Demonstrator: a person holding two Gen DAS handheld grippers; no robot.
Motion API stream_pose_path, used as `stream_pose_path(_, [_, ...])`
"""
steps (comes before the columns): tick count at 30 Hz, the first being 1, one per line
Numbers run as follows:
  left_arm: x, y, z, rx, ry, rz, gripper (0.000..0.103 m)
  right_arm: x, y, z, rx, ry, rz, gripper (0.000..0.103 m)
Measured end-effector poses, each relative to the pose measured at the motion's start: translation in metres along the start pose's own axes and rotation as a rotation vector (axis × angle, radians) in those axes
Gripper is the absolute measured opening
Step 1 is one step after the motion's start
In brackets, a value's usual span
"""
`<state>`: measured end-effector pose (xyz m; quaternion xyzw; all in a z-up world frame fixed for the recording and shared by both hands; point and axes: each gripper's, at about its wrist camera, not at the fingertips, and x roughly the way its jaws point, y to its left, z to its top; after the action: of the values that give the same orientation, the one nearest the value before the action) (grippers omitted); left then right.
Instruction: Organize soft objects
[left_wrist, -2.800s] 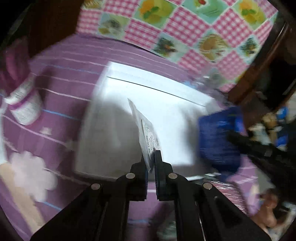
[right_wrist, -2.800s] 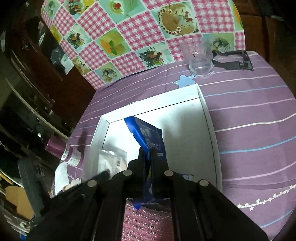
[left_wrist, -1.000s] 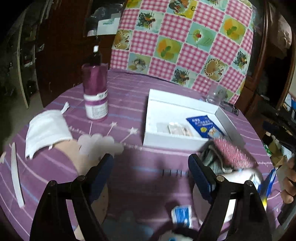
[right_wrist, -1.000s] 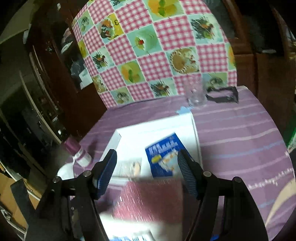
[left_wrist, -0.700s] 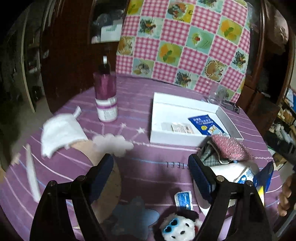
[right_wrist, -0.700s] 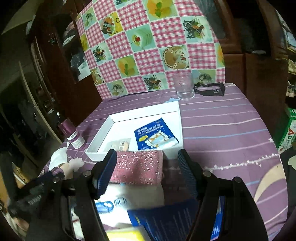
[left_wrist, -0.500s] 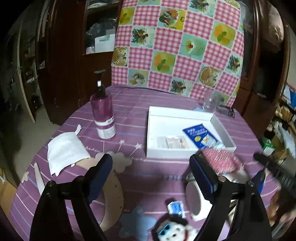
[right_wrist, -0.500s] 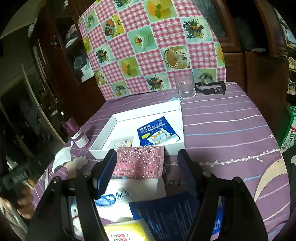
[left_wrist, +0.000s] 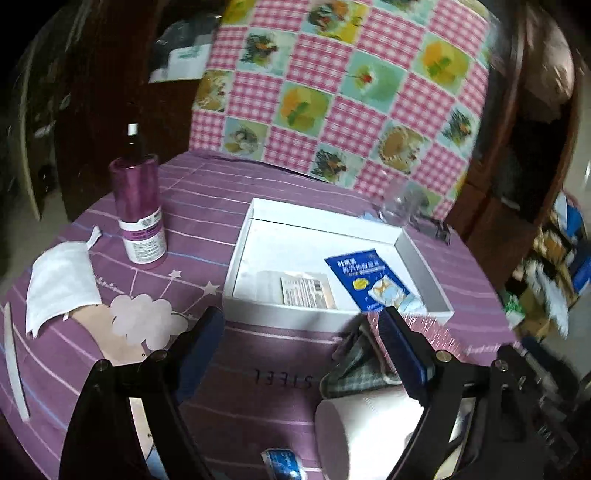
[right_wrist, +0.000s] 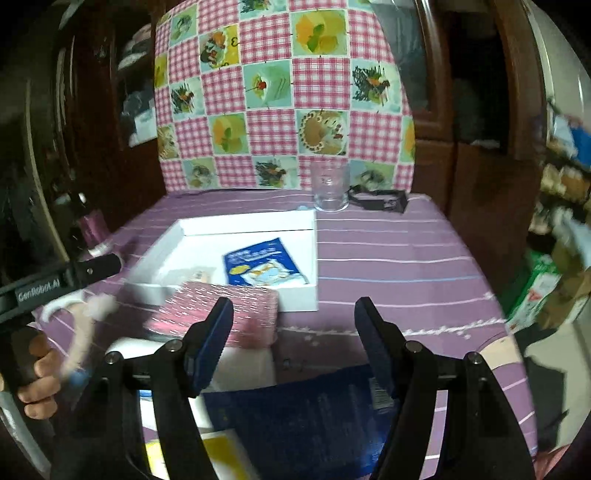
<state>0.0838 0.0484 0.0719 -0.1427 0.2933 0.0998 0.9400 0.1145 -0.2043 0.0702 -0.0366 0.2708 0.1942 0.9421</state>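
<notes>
left gripper jaws stood wide apart, nothing between the pads, hovering over bare purple striped tablecloth. right gripper jaws also well apart and empty, above a dark blue packet at the near table edge. white tray sat mid-table holding a blue sachet and a pale labelled sachet, side by side, sachets flat. pink glittery sponge lay on a pile just in front of the tray's near wall; only the left view showed a checked cloth and white roll beneath it, plus a purple pump bottle and folded white cloth off to the tray's left. only the right view showed a hand gripping the other gripper's handle at frame left, a yellow packet at the bottom, and a black clip-like thing beside the clear glass past the tray's far corner. pink checked fabric draped behind the table; dark wood furniture around, room dim, edges blurred.
</notes>
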Motion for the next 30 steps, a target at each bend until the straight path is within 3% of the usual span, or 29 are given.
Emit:
stream_pose_path(3, [-0.003,-0.001,-0.011,0.035,-0.042,0.008,0.086,0.001,-0.002,0.000,0.020,0.014,0.012,0.069])
stream_pose_path(9, [-0.015,-0.001,-0.019,0.096,-0.044,-0.004,0.086,0.006,-0.008,-0.002,0.098,0.067,0.035,0.069])
stream_pose_path(14, [-0.016,0.002,-0.019,0.058,0.008,-0.052,0.086,0.002,0.002,-0.005,0.067,0.112,0.159,0.069])
stream_pose_path(21, [-0.018,0.005,-0.019,0.038,0.054,-0.018,0.086,-0.009,-0.005,-0.008,0.155,0.129,0.291,0.069])
stream_pose_path(26, [-0.011,0.004,-0.022,0.036,0.104,-0.003,0.086,-0.008,0.019,-0.012,0.058,0.124,0.265,0.068])
stream_pose_path(28, [-0.009,0.005,-0.023,0.034,0.113,0.002,0.086,-0.005,0.032,-0.017,0.001,0.138,0.269,0.058])
stream_pose_path(30, [-0.008,0.005,-0.024,0.031,0.116,0.002,0.086,0.000,0.043,-0.023,-0.041,0.159,0.262,0.055])
